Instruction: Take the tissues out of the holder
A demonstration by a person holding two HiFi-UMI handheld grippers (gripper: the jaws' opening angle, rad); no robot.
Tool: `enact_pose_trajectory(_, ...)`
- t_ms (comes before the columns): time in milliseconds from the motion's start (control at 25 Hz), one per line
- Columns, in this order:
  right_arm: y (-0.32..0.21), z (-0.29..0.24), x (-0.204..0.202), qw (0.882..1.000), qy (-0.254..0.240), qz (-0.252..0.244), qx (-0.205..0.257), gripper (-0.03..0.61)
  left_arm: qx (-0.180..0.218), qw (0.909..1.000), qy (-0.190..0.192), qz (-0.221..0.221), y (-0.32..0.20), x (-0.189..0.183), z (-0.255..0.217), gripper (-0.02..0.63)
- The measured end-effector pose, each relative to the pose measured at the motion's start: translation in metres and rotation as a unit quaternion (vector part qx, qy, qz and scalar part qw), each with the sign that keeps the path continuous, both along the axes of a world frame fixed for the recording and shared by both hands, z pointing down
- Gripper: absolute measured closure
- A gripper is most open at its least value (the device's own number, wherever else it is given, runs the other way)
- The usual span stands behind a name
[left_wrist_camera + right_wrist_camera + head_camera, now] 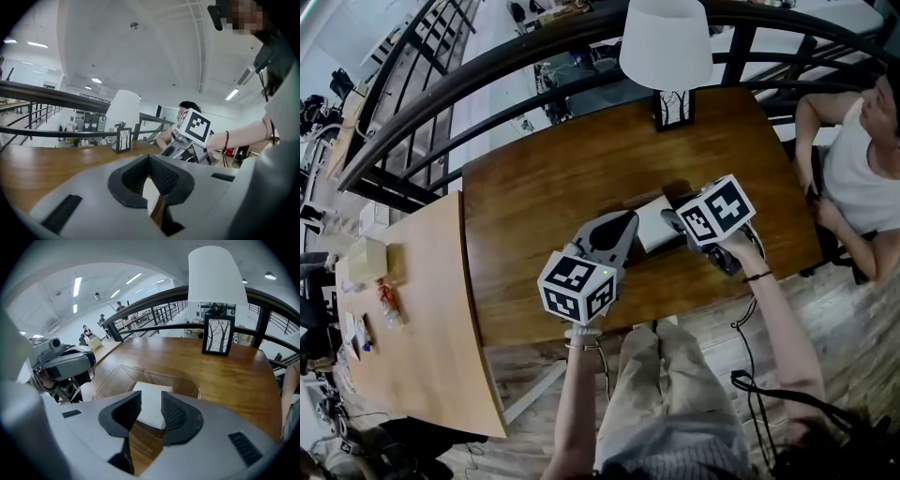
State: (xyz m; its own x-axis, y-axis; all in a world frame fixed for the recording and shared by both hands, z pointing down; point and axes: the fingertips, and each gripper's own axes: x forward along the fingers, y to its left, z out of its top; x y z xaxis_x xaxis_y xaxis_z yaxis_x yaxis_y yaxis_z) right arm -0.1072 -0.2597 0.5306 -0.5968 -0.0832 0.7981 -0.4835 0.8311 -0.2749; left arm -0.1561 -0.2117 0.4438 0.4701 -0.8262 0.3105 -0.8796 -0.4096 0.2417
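Note:
A clear plastic holder [117, 373] lies on the dark wooden table [534, 197] with a stack of white tissues [150, 412] in it. My right gripper [151, 397] is open, one jaw on each side of the near end of the stack. In the head view it reaches the holder from the right [673, 221], with the tissues [651, 225] between the two grippers. My left gripper [149, 160] has its fingertips together at the holder's left wall [626, 226], and white shows in the wedge behind them. From the right gripper view the left gripper [61, 363] sits against that end.
A lamp with a white shade [666, 42] and a dark square base [218, 335] stands at the table's far edge. A seated person [862, 169] is at the right end. A black railing [487, 75] runs behind. A lighter table [422, 337] with small items adjoins on the left.

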Motion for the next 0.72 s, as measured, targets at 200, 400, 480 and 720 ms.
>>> enact_pose_trajectory(200, -0.001, 0.017, -0.001, 0.999, 0.048, 0.007, -0.021, 0.462, -0.001, 1.0, 0.004, 0.006, -0.005, -0.004, 0.003, 0.606)
enact_pose_trajectory(400, -0.005, 0.024, -0.003, 0.997, 0.067, 0.021, -0.037, 0.462, -0.003, 0.9999, 0.01, 0.011, -0.01, -0.01, 0.005, 0.606)
enact_pose_trajectory(480, -0.007, 0.026, -0.004, 0.996, 0.077, 0.032, -0.043, 0.462, -0.004, 0.9998, 0.013, 0.015, -0.012, -0.011, 0.006, 0.606)
enact_pose_trajectory(720, -0.011, 0.036, -0.003, 0.987, 0.133, 0.063, -0.057, 0.462, 0.002, 0.9994, 0.02, 0.028, -0.021, -0.01, 0.002, 0.606)
